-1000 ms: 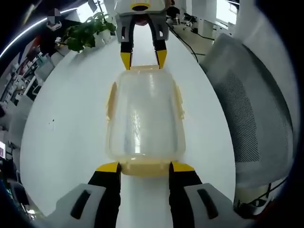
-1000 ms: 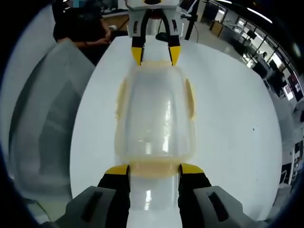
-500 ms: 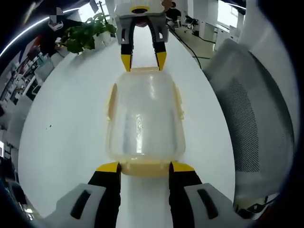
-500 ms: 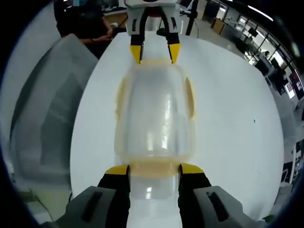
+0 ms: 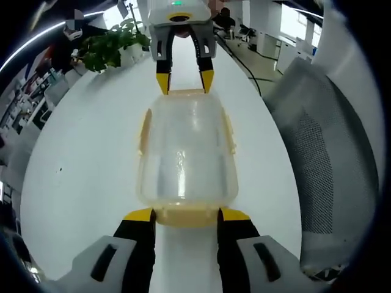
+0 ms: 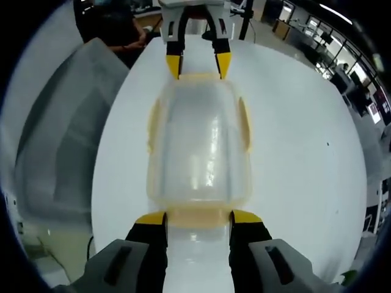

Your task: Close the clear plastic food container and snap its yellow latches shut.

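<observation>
The clear plastic container [image 5: 186,152] lies lengthwise on the white table [image 5: 85,159] with its lid on. Pale yellow latches run along its long sides [image 5: 143,131]. My left gripper [image 5: 187,215] is open, and its yellow-tipped jaws flank the yellow end latch [image 5: 187,218] at the near end. At the far end, my right gripper [image 5: 183,82] stands the same way. In the right gripper view the container [image 6: 198,146] reaches from my right gripper [image 6: 198,217], open around its end latch [image 6: 198,216], to the left gripper [image 6: 198,66].
A grey mesh office chair [image 5: 317,159] stands close along one long edge of the table, and its back [image 6: 61,134] is in the right gripper view too. A potted plant [image 5: 110,46] sits at the table's far end. A person in dark clothes [image 6: 116,27] is beyond the table.
Both views have shifted a little, so the far gripper sits slightly higher in each. The container and both grippers keep the same places relative to each other.
</observation>
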### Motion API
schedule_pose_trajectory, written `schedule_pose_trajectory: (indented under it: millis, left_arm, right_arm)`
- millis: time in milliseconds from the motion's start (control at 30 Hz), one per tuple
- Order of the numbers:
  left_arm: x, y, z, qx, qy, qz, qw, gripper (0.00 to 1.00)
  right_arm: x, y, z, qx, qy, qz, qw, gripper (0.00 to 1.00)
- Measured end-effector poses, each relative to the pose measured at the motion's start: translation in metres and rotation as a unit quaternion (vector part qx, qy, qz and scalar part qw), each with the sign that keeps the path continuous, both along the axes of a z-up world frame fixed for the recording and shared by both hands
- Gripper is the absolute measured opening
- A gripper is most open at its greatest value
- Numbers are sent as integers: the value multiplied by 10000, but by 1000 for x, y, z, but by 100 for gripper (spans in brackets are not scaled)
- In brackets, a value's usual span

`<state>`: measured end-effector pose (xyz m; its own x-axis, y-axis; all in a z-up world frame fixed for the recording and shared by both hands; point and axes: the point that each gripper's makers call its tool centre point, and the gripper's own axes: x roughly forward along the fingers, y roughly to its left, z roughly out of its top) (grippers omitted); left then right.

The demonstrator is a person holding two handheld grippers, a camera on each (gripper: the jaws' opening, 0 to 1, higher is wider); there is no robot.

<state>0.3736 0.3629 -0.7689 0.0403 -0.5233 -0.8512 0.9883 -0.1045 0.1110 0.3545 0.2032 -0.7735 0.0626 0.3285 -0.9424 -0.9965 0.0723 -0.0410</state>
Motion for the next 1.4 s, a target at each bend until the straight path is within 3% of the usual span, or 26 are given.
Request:
schedule_pose_trajectory:
  millis: [1400]
  left_arm:
    - [-6,-52,0,-296,184,-3,9994,38]
  right_arm:
    - [-4,-53,-2,-276,146,26,9995,37]
